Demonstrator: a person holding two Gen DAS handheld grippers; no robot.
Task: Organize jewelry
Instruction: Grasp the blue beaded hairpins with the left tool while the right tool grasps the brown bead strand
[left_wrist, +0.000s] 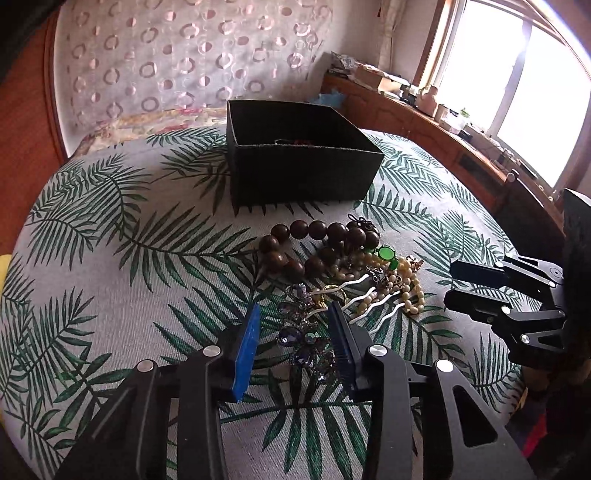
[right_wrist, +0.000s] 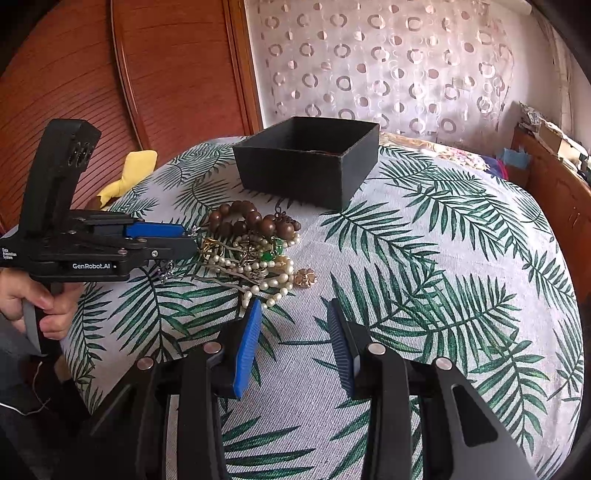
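Jewelry pile (left_wrist: 347, 269) sits on the palm-leaf tablecloth (left_wrist: 110, 258), just in front of the black open-top box (left_wrist: 295, 162), not touching it. Brown wooden bead bracelet (left_wrist: 317, 240) is the part of the pile nearest the box; cream pearl strands (left_wrist: 410, 291) and a green stone piece (left_wrist: 386, 254) lie behind it, away from the box. White wavy hair fork (left_wrist: 365, 299) lies across the pearls. Purple rhinestone piece (left_wrist: 299, 332) is at the end of the pile farthest from the box.

Left gripper (left_wrist: 295, 325), jaws partly spread, straddles the purple rhinestone piece; blue pads (left_wrist: 247, 354) stand either side of it with gaps showing, no pinch seen. Right wrist view shows its tips at the pile's edge, a hand (right_wrist: 40, 306) on the handle.

Right gripper (right_wrist: 295, 328), jaws partly spread, nothing between them, over bare cloth, farther from the box than the pile. A gold flower earring (right_wrist: 304, 277) lies just off the pile's right side. Something dark red lies inside the box; can't tell what. Yellow cloth (right_wrist: 129, 173) left of the box at the table edge.
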